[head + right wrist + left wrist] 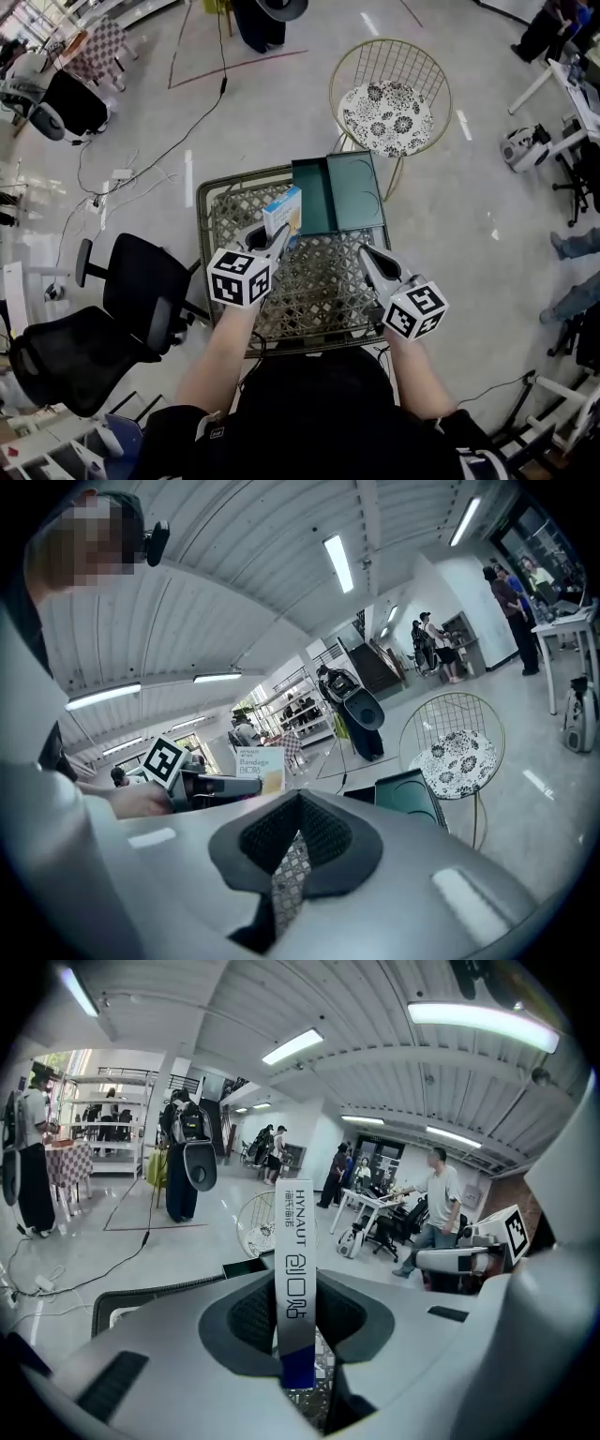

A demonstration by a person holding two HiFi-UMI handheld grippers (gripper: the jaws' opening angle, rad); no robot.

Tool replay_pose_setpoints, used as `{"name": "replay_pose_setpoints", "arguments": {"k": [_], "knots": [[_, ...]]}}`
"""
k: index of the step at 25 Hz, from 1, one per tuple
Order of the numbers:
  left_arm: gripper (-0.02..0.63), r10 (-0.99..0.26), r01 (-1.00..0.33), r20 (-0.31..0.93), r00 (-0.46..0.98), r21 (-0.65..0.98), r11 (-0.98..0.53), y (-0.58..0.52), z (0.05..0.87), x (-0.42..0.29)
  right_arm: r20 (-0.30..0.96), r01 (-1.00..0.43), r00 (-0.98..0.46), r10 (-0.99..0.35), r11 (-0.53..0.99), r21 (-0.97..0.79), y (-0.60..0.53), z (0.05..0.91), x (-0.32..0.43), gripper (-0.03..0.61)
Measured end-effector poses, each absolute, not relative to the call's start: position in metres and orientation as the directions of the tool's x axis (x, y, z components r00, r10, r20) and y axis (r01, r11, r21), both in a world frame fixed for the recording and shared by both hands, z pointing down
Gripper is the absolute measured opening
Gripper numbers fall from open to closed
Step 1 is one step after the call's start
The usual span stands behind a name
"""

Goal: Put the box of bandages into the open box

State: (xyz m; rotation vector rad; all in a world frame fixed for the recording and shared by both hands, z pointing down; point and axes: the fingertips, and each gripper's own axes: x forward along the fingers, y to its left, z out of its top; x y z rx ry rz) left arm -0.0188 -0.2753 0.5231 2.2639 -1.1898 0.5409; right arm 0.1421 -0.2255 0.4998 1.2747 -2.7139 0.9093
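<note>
The box of bandages (283, 212), white with blue and orange print, is held upright above the mesh table (319, 291). My left gripper (277, 236) is shut on its lower part. In the left gripper view the box's narrow edge (293, 1269) stands between the jaws of the left gripper (296, 1358). The open box (337, 192) is dark green with its lid folded back. It lies at the table's far edge, just right of the bandage box. My right gripper (365, 252) hovers over the table's right side, shut and empty. In the right gripper view, the right gripper (289, 860) faces the green box (409, 795) and the bandage box (260, 767).
A gold wire chair (391, 111) with a floral cushion stands right behind the table. Black office chairs (122, 305) crowd the left side. Cables (141, 169) run across the floor. Several people stand at desks farther off.
</note>
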Motion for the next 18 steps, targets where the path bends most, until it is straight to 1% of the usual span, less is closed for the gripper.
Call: {"name": "replay_pose_setpoints", "arguments": {"k": [7, 10, 13, 18], "knots": [[0.084, -0.575, -0.843, 0.629, 0.524, 0.283, -0.458, -0.312, 0.573, -0.005, 0.301, -0.71, -0.668, -0.681, 0.463, -0.53, -0.234, 0.536, 0.161, 0.011], [0.084, -0.532, -0.841, 0.667, 0.522, 0.297, -0.452, -0.324, 0.602, 0.003, 0.324, -0.718, -0.659, -0.679, 0.438, -0.541, -0.234, 0.549, 0.168, 0.011], [0.086, -0.48, -0.83, 0.706, 0.52, 0.284, -0.481, -0.329, 0.629, 0.014, 0.342, -0.722, -0.653, -0.676, 0.418, -0.551, -0.23, 0.56, 0.171, 0.011], [0.086, -0.424, -0.822, 0.732, 0.533, 0.329, -0.465, -0.338, 0.67, 0.032, 0.381, -0.731, -0.644, -0.664, 0.385, -0.563, -0.222, 0.582, 0.181, 0.011]]}}
